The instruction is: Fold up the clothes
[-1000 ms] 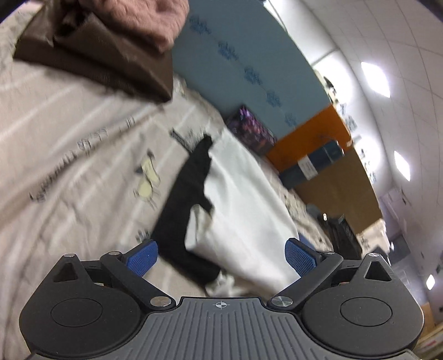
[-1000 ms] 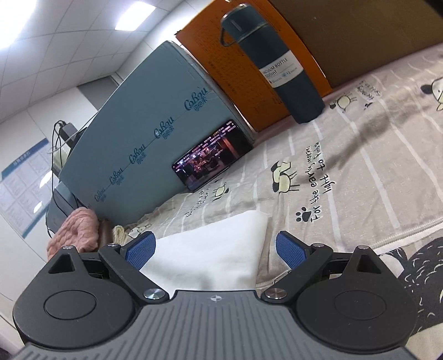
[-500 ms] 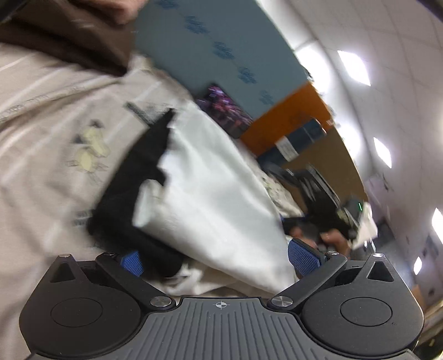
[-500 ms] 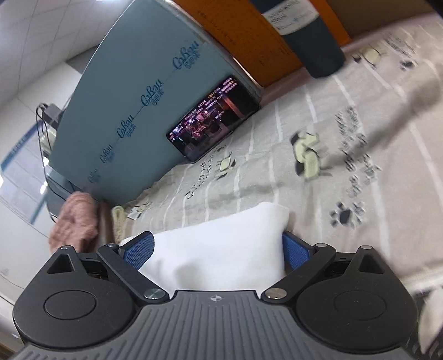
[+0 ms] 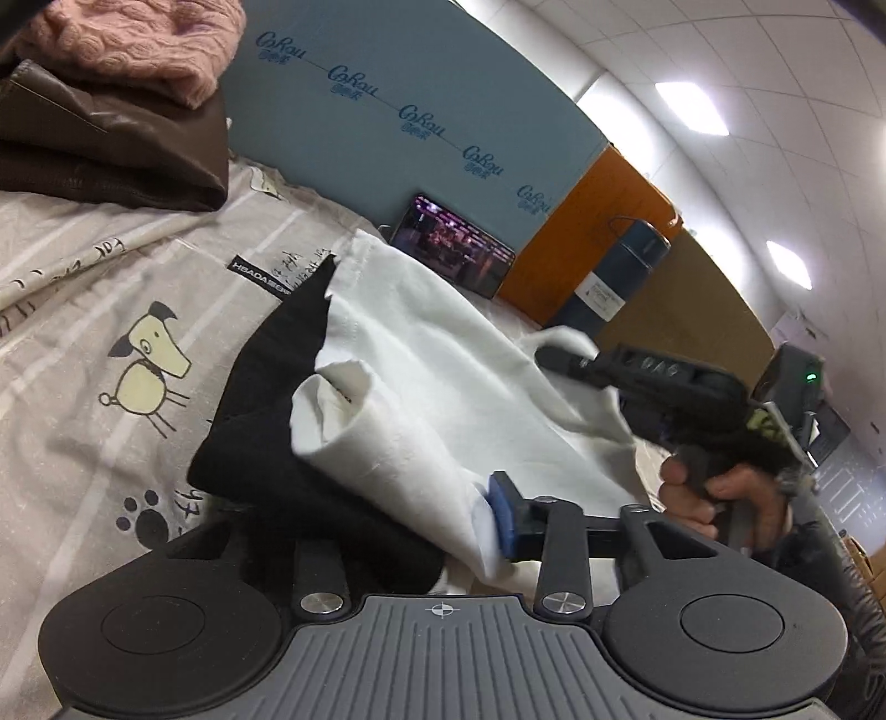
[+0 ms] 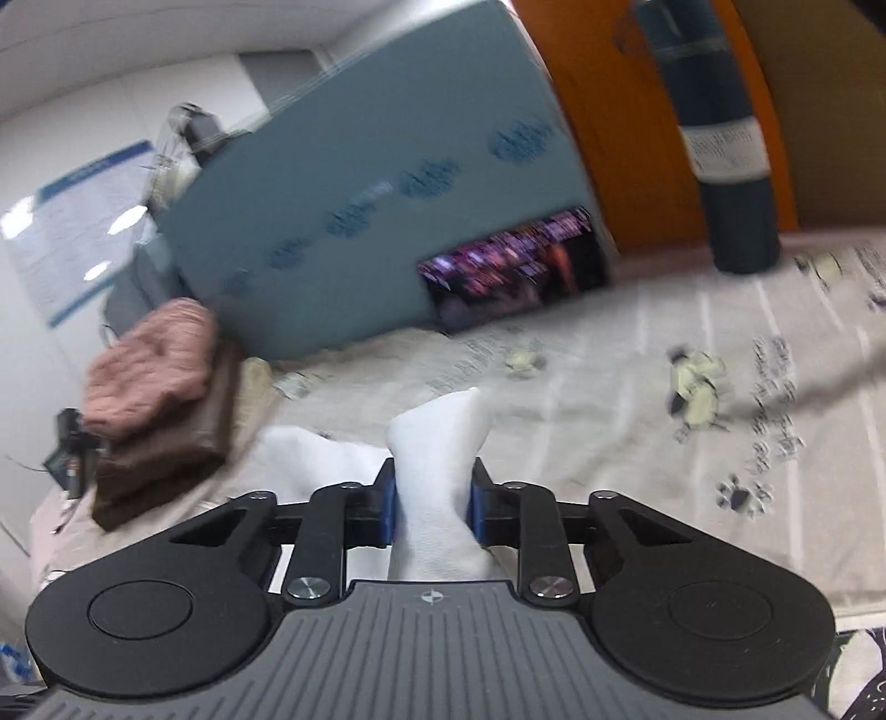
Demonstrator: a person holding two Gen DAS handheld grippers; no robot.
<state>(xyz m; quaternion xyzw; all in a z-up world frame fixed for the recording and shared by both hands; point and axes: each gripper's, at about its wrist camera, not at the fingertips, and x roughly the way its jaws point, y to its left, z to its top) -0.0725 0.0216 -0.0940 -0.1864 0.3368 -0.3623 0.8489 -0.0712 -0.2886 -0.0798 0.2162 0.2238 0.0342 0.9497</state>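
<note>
- Left hand-held gripper (image 5: 487, 518): clenched on the near edge of the white garment (image 5: 443, 376); only 1 blue pad shows, cloth covers the other.
- Right hand-held gripper (image 6: 432, 501): clamped on a bunched corner of the same white garment (image 6: 437, 443), cloth poking up between both pads.
- Garment spans between the 2 grippers, partly raised off the bed sheet (image 5: 111, 310); a black garment (image 5: 266, 410) lies under its left side.
- Done, by my read: 2 folded pieces stacked at the sheet's far left corner, pink knit (image 5: 133, 44) on brown garment (image 5: 111, 149).
- Left: the fold of the white piece looks just begun, 1 sleeve still loosely rolled; black piece not folded.
- Phone (image 5: 451, 252) and bottle (image 5: 609, 277) stand along the far edge, apart from the cloth.
</note>
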